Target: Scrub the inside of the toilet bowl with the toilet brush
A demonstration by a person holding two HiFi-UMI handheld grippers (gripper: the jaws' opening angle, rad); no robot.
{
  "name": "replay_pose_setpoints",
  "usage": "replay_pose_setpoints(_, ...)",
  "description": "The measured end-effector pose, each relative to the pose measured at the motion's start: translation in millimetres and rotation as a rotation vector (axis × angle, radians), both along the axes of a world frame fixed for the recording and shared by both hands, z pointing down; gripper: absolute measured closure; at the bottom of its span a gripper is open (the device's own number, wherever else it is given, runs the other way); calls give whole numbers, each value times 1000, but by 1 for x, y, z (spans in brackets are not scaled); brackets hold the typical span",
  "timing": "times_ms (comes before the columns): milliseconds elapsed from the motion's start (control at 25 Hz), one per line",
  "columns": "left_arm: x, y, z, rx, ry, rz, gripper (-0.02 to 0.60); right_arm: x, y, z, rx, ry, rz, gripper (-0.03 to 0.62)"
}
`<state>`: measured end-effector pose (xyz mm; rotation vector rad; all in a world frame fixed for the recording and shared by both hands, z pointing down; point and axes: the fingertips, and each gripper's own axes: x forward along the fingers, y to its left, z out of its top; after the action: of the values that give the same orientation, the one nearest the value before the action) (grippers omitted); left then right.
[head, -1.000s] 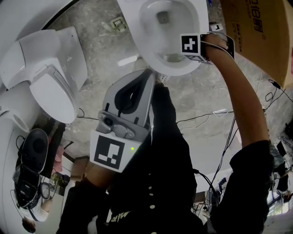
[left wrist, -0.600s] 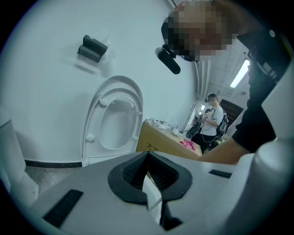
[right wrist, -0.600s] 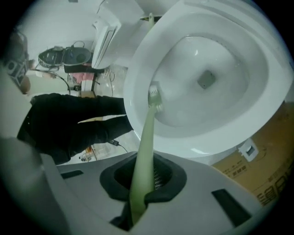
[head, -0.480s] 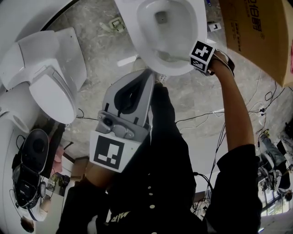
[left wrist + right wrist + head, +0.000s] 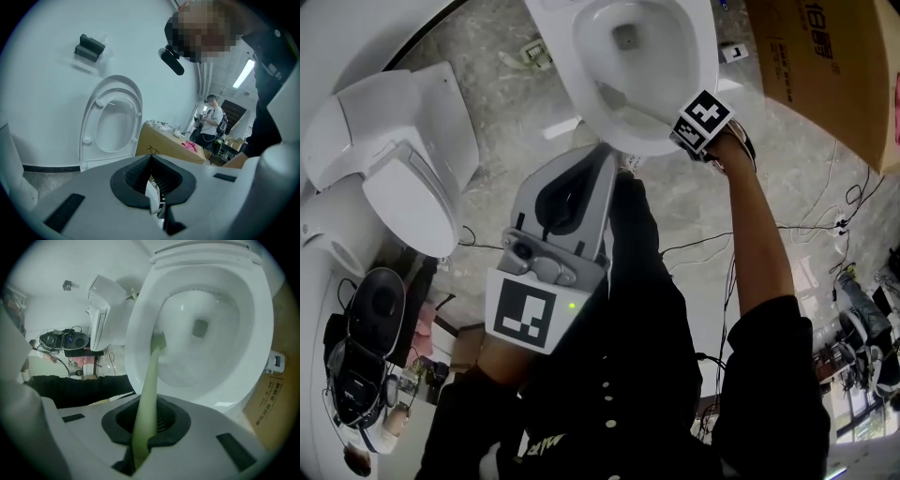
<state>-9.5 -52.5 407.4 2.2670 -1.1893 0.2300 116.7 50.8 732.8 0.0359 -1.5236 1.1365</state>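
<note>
The pale green toilet brush (image 5: 151,376) is pinched at its handle by the right gripper (image 5: 143,426). Its bristled head is held inside the toilet bowl (image 5: 246,357), at the side wall and apart from the drain (image 5: 200,328). The left gripper (image 5: 152,180) is pressed together on nothing. A cardboard box (image 5: 825,66) is set just beside the bowl, a second toilet (image 5: 394,159) stands well apart, and cables (image 5: 712,246) are strewn across the floor.

A second toilet (image 5: 394,169), lid down, stands on the grey marbled floor (image 5: 487,66) at the left. Below it in the head view sits black electronic gear (image 5: 370,309). A large cardboard box (image 5: 834,75) fills the upper right, and thin cables (image 5: 694,246) trail over the floor. In the left gripper view a pink cloth (image 5: 191,146) lies on the box, a person (image 5: 213,124) stands beyond it, and a black bracket (image 5: 89,48) is fixed to the white wall (image 5: 47,93).
</note>
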Motion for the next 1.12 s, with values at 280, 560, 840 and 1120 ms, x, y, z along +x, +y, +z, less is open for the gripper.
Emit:
replay_pose_setpoints(280, 6, 1, 0, -2, -1, 0, 555, -30, -3, 4, 27, -64, 200, 549)
replay_pose_setpoints(560, 4, 2, 3, -10, -4, -11, 555, -54, -18, 12, 80, -89, 338, 548)
replay_pose_setpoints(840, -3, 3, 7, -12, -13, -29, 555, -71, -37, 20, 126, -101, 428, 549)
replay_pose_setpoints(1120, -7, 6, 14, -28, -18, -36, 555, -83, -56, 26, 168, -108, 509, 549)
